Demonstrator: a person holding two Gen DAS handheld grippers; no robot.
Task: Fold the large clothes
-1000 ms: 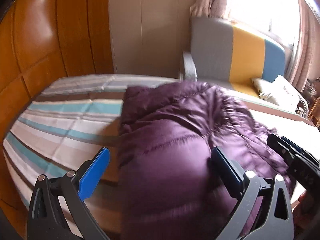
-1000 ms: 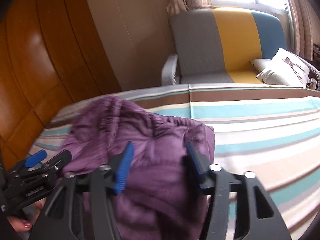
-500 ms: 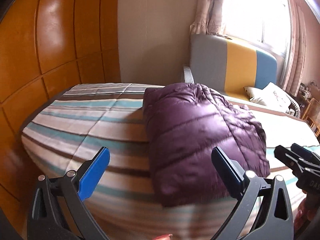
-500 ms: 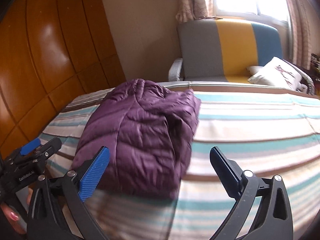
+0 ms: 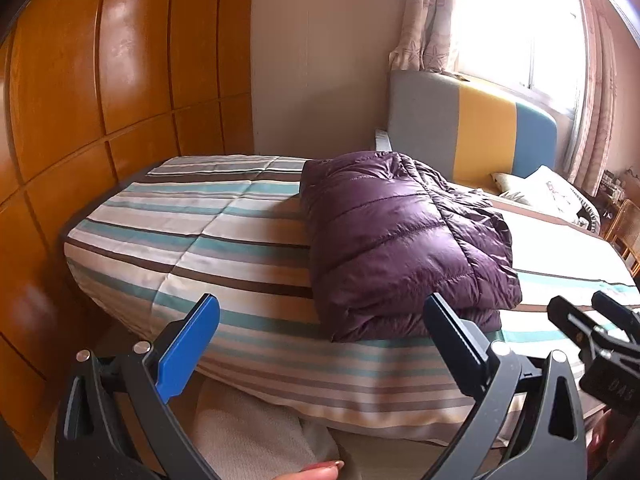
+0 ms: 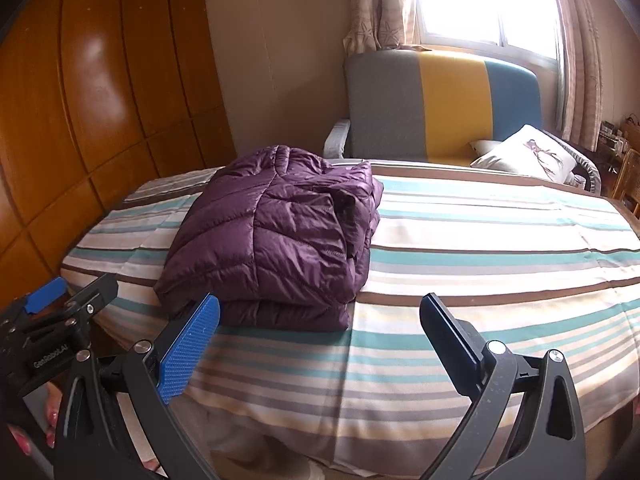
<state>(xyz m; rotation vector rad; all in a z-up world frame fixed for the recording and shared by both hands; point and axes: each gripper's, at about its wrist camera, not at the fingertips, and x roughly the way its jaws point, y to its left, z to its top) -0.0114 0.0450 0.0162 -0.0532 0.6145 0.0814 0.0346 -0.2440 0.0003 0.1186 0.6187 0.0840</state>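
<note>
Jacket (image 5: 400, 240) lay folded on the bed (image 5: 224, 240), puffy, light and slippery.
I judged the thick folded edge the best hold; left gripper (image 5: 320, 344) and right gripper (image 6: 320, 344) both stood wide, empty, the right jaws just opened.

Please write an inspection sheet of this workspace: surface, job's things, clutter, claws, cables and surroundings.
Surface: bed with striped cover, flat.
Job's things: purple quilted down jacket, folded into a compact stack near the bed's left front part.
Clutter: nothing seen on the bed.
Claws: left claw open, empty; right claw just opened wide, empty; both off the jacket.
Cables: nothing seen.
Surroundings: orange wooden panelled wall; grey, yellow and blue armchair with white cushion; curtained window.
</note>
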